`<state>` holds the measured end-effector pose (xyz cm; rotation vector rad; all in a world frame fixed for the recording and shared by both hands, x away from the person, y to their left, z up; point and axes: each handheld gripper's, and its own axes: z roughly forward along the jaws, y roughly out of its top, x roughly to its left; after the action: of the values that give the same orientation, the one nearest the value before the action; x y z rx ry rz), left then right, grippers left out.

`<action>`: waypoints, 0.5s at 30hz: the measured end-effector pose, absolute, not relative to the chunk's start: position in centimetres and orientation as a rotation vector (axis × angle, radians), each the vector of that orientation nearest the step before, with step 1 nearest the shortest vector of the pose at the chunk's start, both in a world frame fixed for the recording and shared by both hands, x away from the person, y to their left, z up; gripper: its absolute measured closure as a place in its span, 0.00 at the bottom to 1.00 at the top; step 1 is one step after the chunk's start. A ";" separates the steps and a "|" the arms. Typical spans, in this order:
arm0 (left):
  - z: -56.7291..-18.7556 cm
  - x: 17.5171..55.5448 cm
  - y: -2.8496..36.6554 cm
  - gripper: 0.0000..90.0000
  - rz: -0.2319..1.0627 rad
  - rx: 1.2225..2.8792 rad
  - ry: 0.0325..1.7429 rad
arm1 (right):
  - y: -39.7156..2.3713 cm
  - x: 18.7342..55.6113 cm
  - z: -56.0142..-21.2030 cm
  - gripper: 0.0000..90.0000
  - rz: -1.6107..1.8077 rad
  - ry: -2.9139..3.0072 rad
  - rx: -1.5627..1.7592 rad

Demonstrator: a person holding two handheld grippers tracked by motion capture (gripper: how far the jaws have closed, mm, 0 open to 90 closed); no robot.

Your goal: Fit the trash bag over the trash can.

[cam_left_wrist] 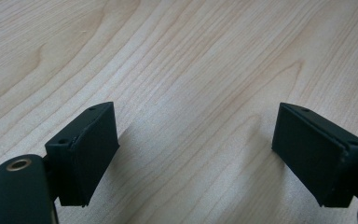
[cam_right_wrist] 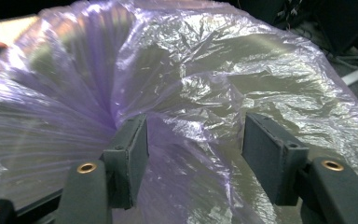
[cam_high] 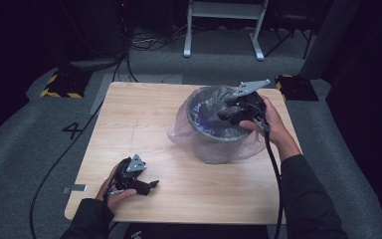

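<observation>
Plastic liner (cam_high: 206, 132), thin and pale purple, sits in a grey bin (cam_high: 218, 144) on the far right part of the wooden counter (cam_high: 144, 124); its edges spill over the rim and down the bin's outer wall onto the wood. The right tool (cam_high: 222, 115) reaches into the bin's mouth from the right. In the right gripper view its two black jaws stand apart with a bulge of the crinkled liner (cam_right_wrist: 200, 93) between them; whether the pads press on the film cannot be told, so the grasp is unsure. The left tool (cam_high: 151, 185) rests low over the counter's near left corner, well apart from the bin. Its jaws are released and spread wide, with bare wood (cam_left_wrist: 191, 70) between them.
</observation>
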<state>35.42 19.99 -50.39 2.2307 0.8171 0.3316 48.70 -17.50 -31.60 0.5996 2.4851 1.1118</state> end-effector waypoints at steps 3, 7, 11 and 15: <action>-50.4 35.4 20.0 0.15 0.332 2.231 0.817 | -17.4 49.1 -31.6 0.45 1.091 2.496 0.624; -50.4 35.4 20.0 0.15 0.332 2.231 0.817 | -17.1 49.8 -31.7 0.42 1.010 2.556 0.629; -50.4 35.4 20.0 0.15 0.332 2.231 0.817 | -16.8 50.0 -31.8 0.40 0.964 2.575 0.630; -50.4 35.4 20.0 0.15 0.332 2.231 0.817 | -16.2 50.4 -32.0 0.33 0.862 2.640 0.625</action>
<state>35.42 19.98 -50.39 2.2309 0.8168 0.3323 50.36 -16.21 -31.96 0.6245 2.6398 0.8615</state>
